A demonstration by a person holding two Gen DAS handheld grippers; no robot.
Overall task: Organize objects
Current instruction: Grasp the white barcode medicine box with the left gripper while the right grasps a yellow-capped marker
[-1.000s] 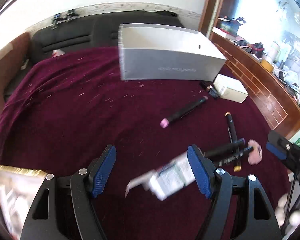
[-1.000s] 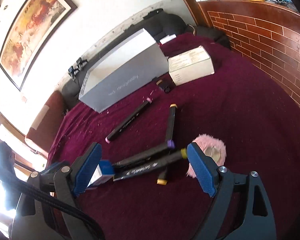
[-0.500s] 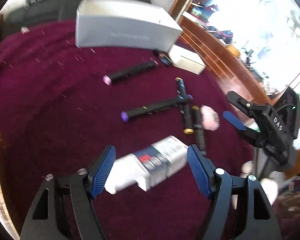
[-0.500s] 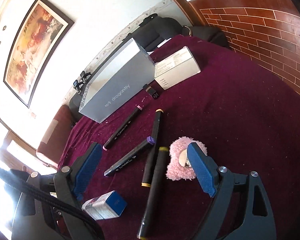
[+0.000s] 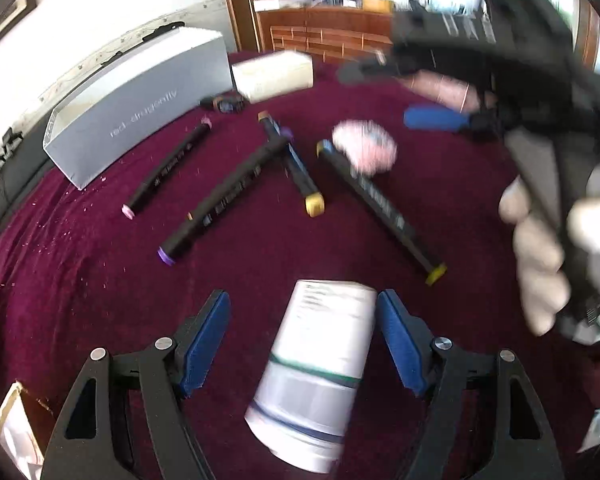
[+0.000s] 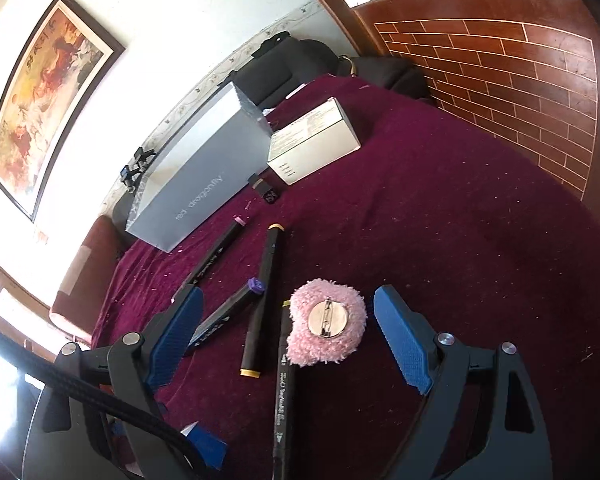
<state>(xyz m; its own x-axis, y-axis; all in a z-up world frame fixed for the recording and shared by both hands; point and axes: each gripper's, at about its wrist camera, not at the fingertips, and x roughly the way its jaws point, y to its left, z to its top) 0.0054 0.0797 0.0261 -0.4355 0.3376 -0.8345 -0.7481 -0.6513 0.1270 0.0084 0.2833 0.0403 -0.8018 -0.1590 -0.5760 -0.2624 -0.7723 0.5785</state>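
Framed painting (image 6: 46, 92) on the white wall (image 6: 172, 12) at ten o'clock; red brick-pattern panelling (image 6: 512, 60) at two o'clock; dark sofa (image 6: 288, 68) at twelve o'clock.

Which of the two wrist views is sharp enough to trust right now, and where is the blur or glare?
Right wrist view: sharp; the pink fluffy brooch and markers read clearly, with a blown-out glare patch at lower left. Left wrist view: motion-blurred, worst on the white box between the left gripper fingers and on the right gripper; windows at top are overexposed. Both bend straight lines at the edges.
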